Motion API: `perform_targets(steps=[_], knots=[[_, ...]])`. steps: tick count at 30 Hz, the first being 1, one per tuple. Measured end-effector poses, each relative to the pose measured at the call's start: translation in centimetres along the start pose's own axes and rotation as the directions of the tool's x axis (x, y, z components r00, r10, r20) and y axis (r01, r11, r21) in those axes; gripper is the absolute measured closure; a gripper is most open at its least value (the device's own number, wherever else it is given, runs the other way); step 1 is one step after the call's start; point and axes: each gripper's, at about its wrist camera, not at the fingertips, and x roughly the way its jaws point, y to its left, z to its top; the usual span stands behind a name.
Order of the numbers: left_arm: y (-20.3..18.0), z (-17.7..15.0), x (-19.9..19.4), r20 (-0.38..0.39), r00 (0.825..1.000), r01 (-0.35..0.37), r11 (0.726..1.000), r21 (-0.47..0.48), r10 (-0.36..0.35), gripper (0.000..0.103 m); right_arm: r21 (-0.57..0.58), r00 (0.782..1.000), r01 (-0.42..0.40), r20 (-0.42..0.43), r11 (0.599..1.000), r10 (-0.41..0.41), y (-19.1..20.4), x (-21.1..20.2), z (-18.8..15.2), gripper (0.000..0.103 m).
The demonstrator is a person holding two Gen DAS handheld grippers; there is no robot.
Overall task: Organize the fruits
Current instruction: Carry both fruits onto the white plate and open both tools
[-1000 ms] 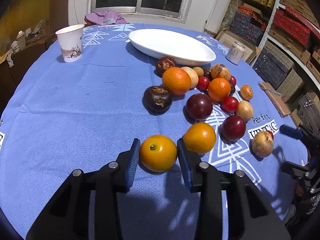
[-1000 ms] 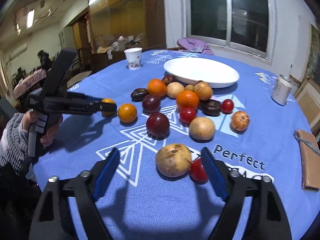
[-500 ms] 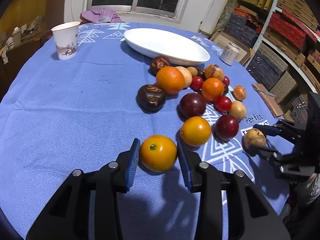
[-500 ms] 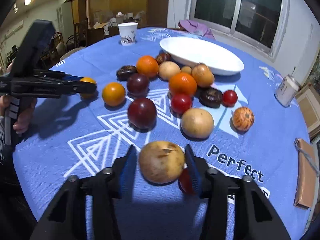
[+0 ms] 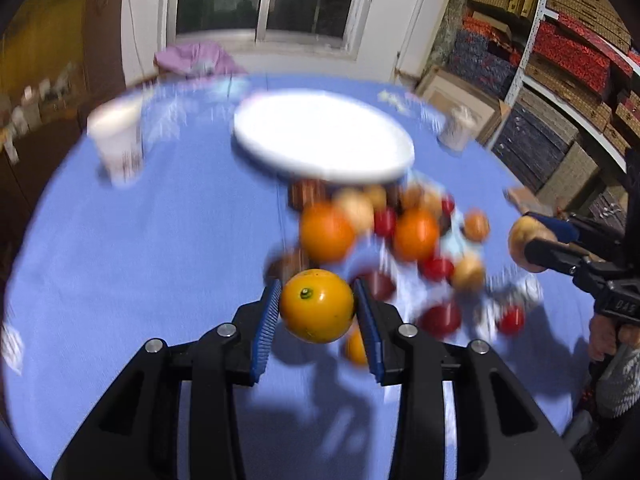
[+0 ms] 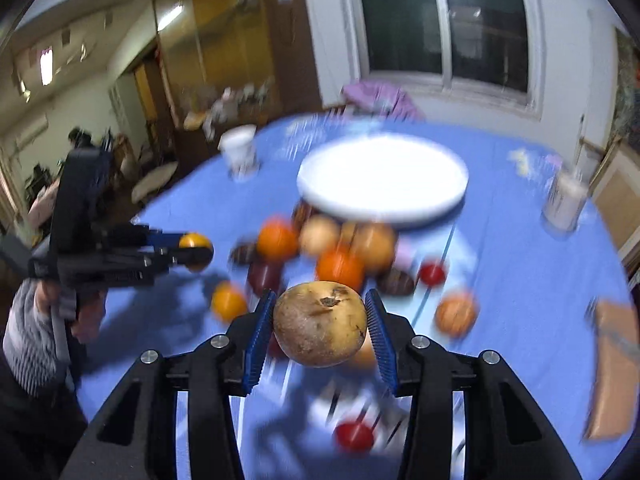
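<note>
Above the round table's blue cloth (image 5: 160,240), a smooth yellow-orange citrus (image 5: 317,305) is clamped in the left gripper (image 5: 316,322) and a brown speckled round fruit (image 6: 320,325) in the right gripper (image 6: 318,334), whose jaws have just closed; both are judged bound for the far white oval plate (image 6: 440,204), where release is called for

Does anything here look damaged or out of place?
The brownish fruit clamped in the right gripper has dark blotches and a rough scar on top. Otherwise the loose fruits sit beside the white plate, which holds none.

One white plate (image 6: 382,184), one paper cup (image 6: 240,152), one can (image 6: 566,200), two grippers, heap of blurred fruit uncountable
</note>
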Motion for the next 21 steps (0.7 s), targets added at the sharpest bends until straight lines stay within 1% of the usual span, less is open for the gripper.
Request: perform_targets(steps=[1,4,6,7,9,10,13,15,16,17,19,20,21], knots=[[-0.1,1.1,0.0,0.016,1.0,-0.008,1.0,0.0,0.008,0.066,0.01,1.0,0.001,0.018,1.0,-0.002,-0.4,0.2,1.3,0.056],[-0.9,6.7,1.5,0.068,0.998,-0.019,1.0,-0.001,0.019,0.065,0.062,0.998,0.025,0.053,0.998,-0.028,-2.4,2.5,5.6,0.056],[-1.2,9.1,3.7,0.069,0.997,-0.038,0.999,-0.009,0.039,0.065,0.087,0.998,0.051,0.044,0.995,-0.055,-3.7,5.0,7.3,0.056],[-1.3,9.9,4.7,0.062,0.997,-0.04,0.999,-0.016,0.041,0.065,0.11,0.997,0.066,0.027,0.992,-0.07,-4.6,6.9,8.0,0.056],[-0.8,11.1,7.7,0.029,0.999,-0.043,0.998,-0.05,0.044,0.065,0.13,0.996,0.094,-0.013,0.987,-0.093,-5.8,9.9,8.7,0.056],[-0.7,11.3,8.5,0.017,0.999,-0.044,0.997,-0.055,0.045,0.065,0.132,0.994,0.104,-0.037,0.986,-0.1,-6.3,11.6,8.8,0.056],[0.2,11.2,11.7,-0.036,0.996,-0.078,0.995,-0.058,0.076,0.065,0.136,0.99,0.132,-0.07,0.982,-0.123,-7.3,14.3,8.8,0.056],[0.6,10.7,12.8,-0.053,0.996,-0.074,0.996,-0.052,0.071,0.065,0.128,0.988,0.14,-0.081,0.982,-0.13,-7.3,15.3,8.6,0.056],[0.8,10.6,13.0,-0.058,0.996,-0.07,0.996,-0.052,0.066,0.063,0.124,0.987,0.146,-0.086,0.981,-0.136,-7.5,15.8,8.5,0.055],[1.0,10.5,13.2,-0.058,0.997,-0.061,0.997,-0.054,0.058,0.05,0.123,0.986,0.151,-0.087,0.981,-0.141,-7.6,15.9,8.4,0.055],[1.1,10.6,12.8,-0.032,0.997,-0.067,0.996,-0.056,0.065,0.033,0.128,0.987,0.151,-0.079,0.98,-0.142,-7.7,15.7,8.2,0.054],[1.1,10.7,12.5,-0.012,0.997,-0.074,0.996,-0.053,0.073,0.033,0.131,0.987,0.151,-0.076,0.98,-0.142,-7.8,15.5,8.2,0.053],[1.1,10.8,12.3,-0.01,0.997,-0.071,0.996,-0.046,0.071,0.033,0.135,0.988,0.147,-0.074,0.98,-0.138,-7.9,15.3,8.3,0.053]])
